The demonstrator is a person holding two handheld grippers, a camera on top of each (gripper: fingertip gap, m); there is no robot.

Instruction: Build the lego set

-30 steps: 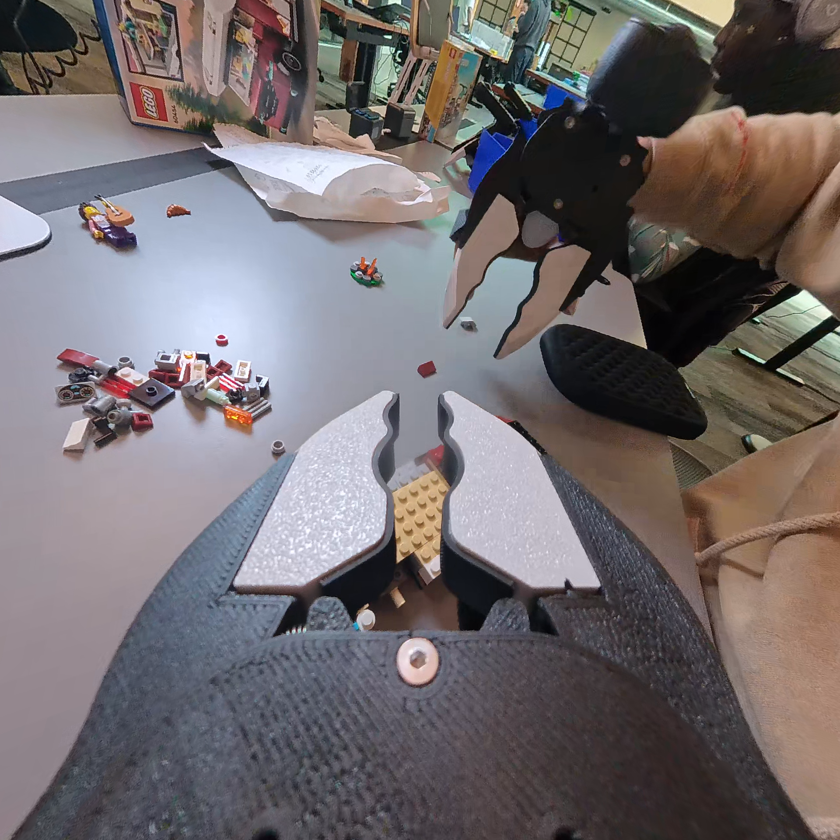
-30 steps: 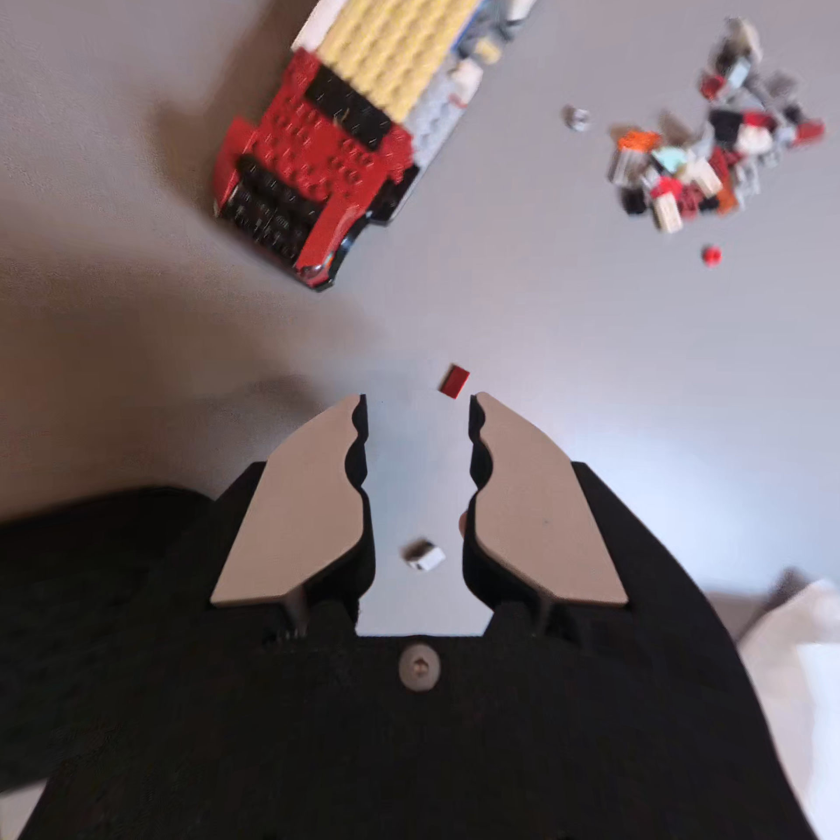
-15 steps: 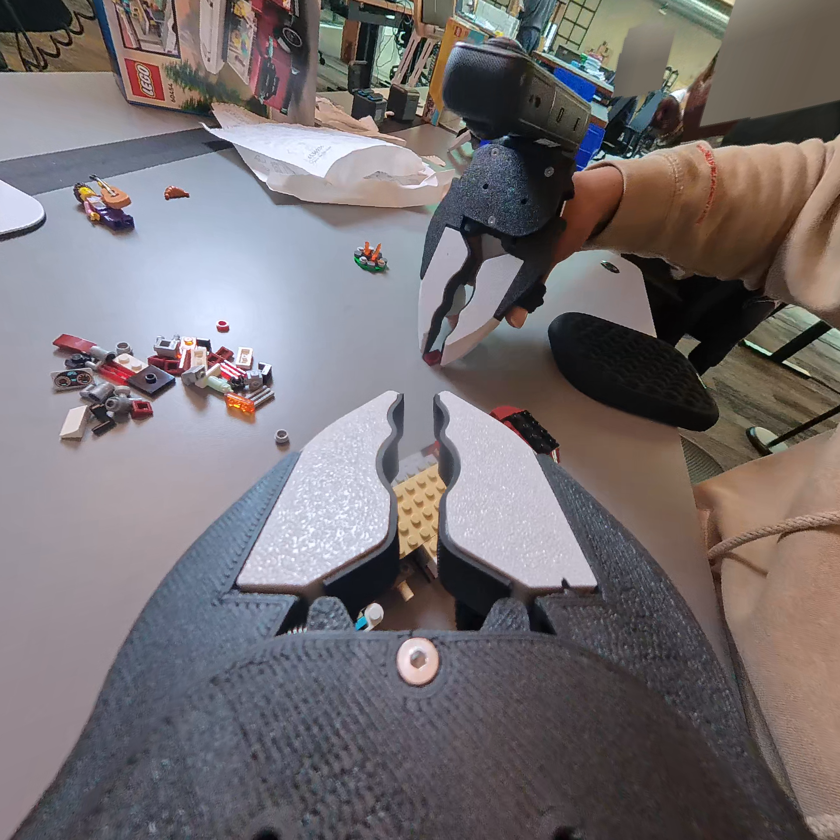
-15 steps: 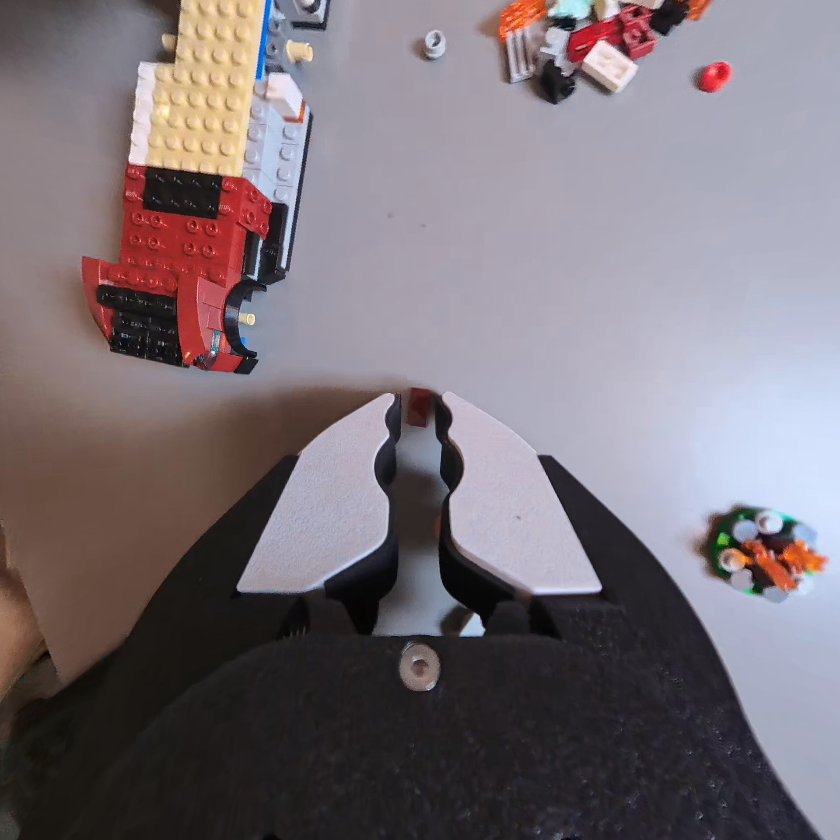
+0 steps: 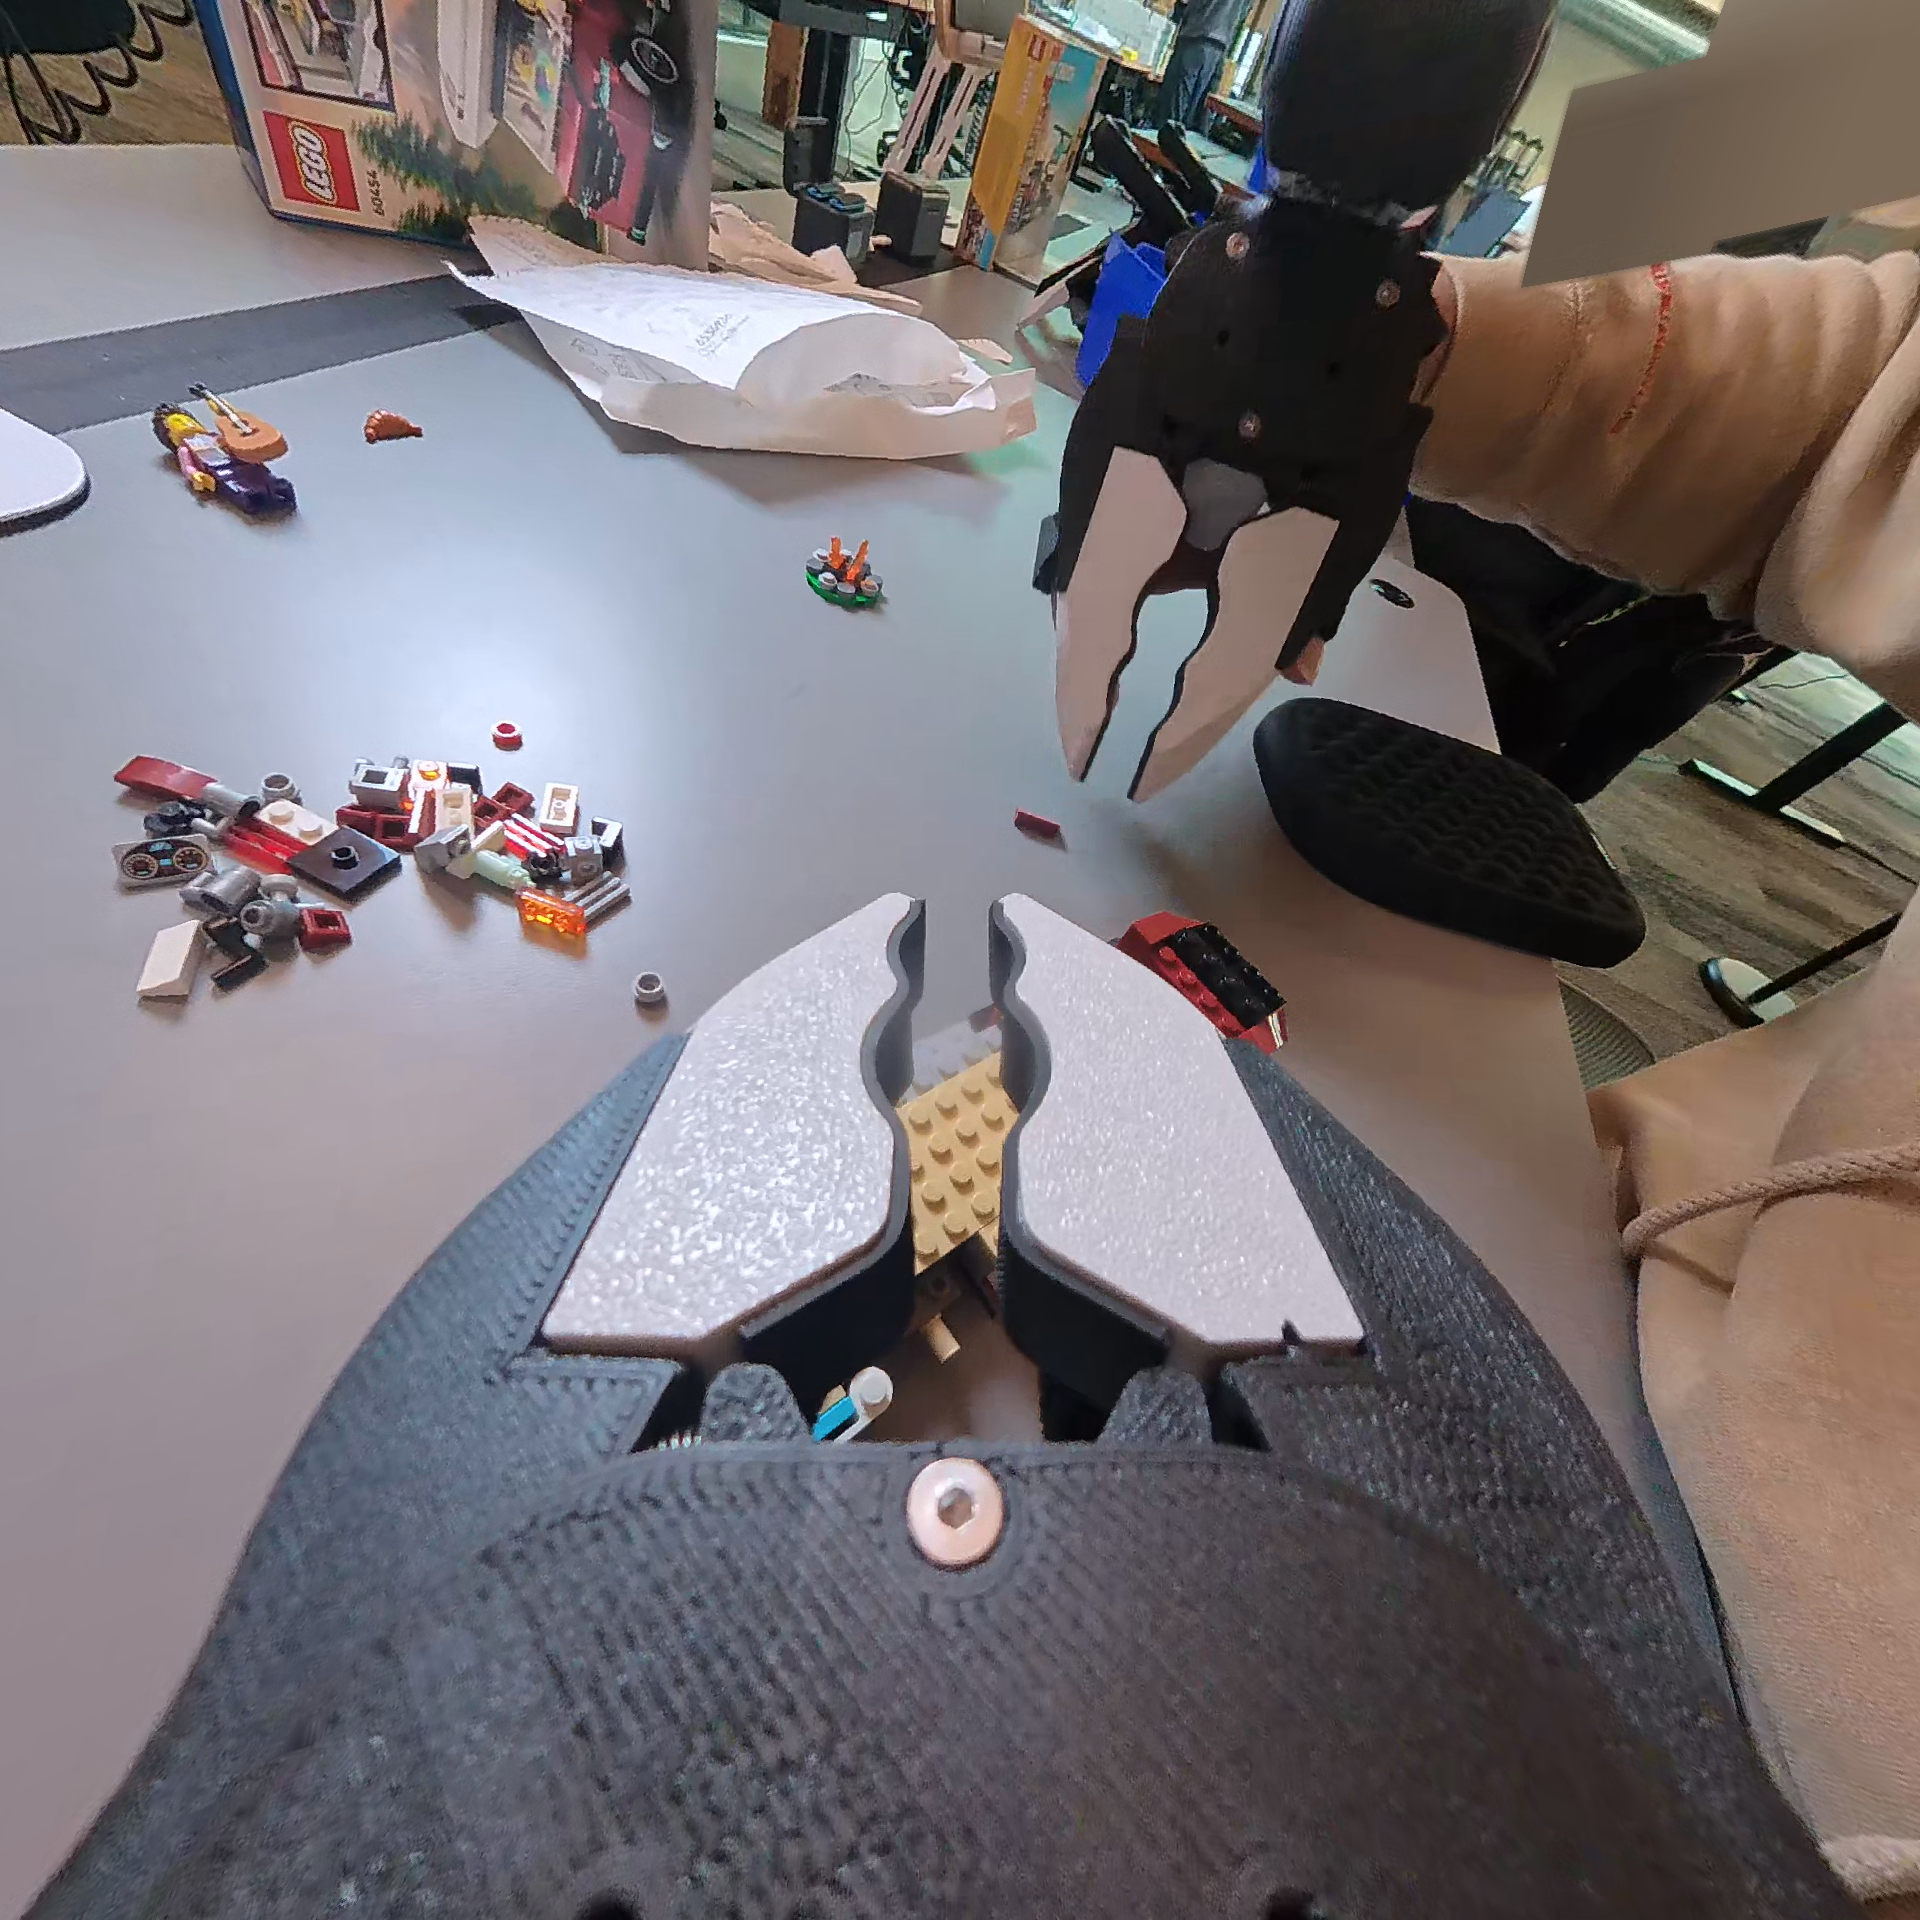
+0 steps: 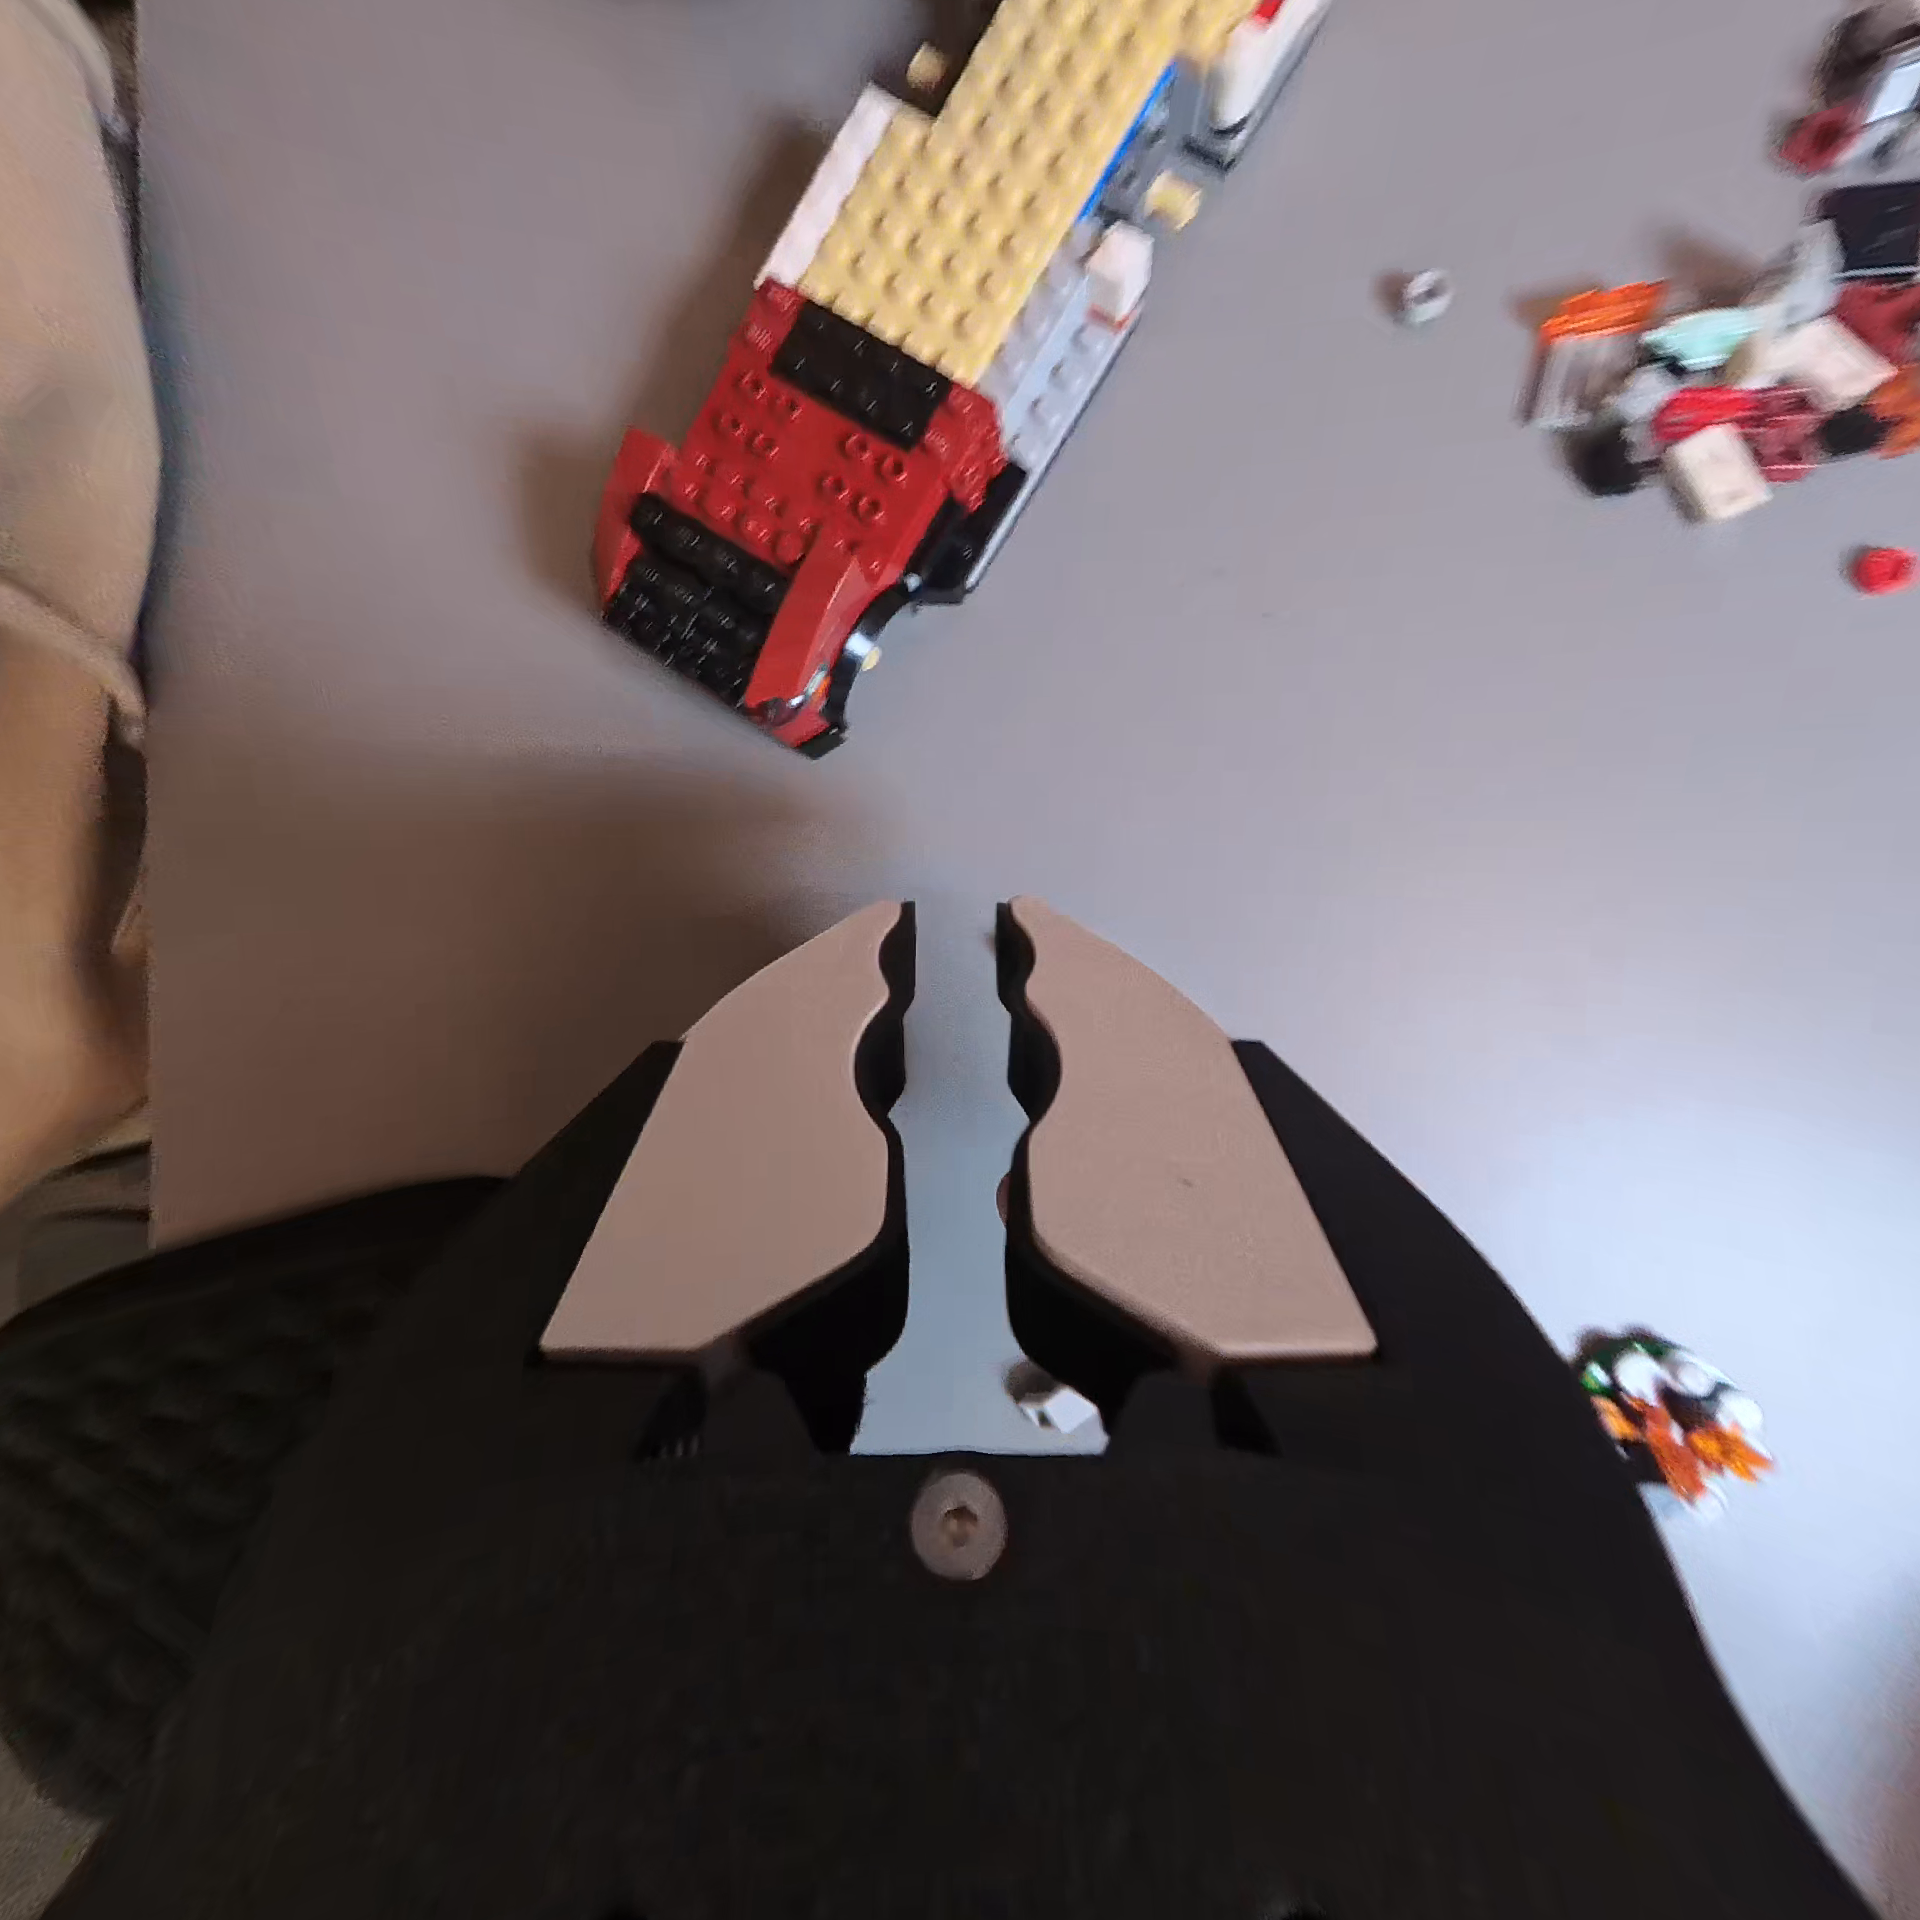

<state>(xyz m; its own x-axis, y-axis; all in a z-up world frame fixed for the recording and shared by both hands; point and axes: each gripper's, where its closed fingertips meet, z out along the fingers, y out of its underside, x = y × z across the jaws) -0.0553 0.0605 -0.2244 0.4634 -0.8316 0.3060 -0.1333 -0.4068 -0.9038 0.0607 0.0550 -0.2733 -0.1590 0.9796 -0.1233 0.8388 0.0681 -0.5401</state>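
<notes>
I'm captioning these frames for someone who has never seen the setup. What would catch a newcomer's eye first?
Probably the red, black and tan toy-brick vehicle lying on the grey table, with its tan studded plate between the fingers of the left gripper. Next, the right gripper hangs above a small dark-red brick, its fingers slightly apart with nothing between them. A scattered pile of small mixed bricks lies to the left.

- A red square brand logo and a short number are printed on the lower corner of the toy box (image 5: 416, 114); the wording is not given here.
- Fine printed lines are borne by the white paper bag (image 5: 748, 353).
- Dials are printed on a small grey tile (image 5: 161, 860).
- Print on the yellow box (image 5: 1029, 135) cannot be read.
</notes>
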